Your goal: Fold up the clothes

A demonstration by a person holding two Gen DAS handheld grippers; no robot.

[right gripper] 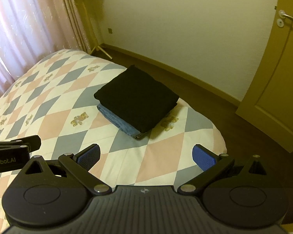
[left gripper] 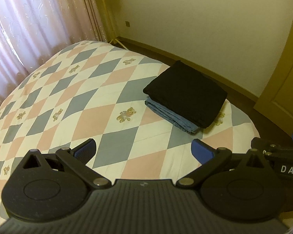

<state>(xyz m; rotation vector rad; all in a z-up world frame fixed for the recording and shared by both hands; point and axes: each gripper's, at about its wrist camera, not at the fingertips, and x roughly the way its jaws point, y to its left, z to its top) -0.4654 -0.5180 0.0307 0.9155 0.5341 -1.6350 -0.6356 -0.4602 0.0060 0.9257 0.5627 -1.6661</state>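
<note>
A folded black garment (left gripper: 185,95) lies squarely on folded blue jeans (left gripper: 170,115) (only the denim's edges show), stacked near the far corner of the checked bedspread (left gripper: 78,101). The left gripper (left gripper: 143,150) and right gripper (right gripper: 146,155) hover above the bedspread, jaws spread wide, holding and touching nothing.

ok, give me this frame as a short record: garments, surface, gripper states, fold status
surface: bed with checked teddy-bear quilt
garments: folded black garment stacked on folded blue denim
stack position: near the foot-end corner of the bed, toward the door
left hand-held gripper: open, empty, above the quilt
right hand-held gripper: open, empty, above the quilt
contact: neither touches the stack
fold status: both visible garments folded; no unfolded clothes in view
</note>
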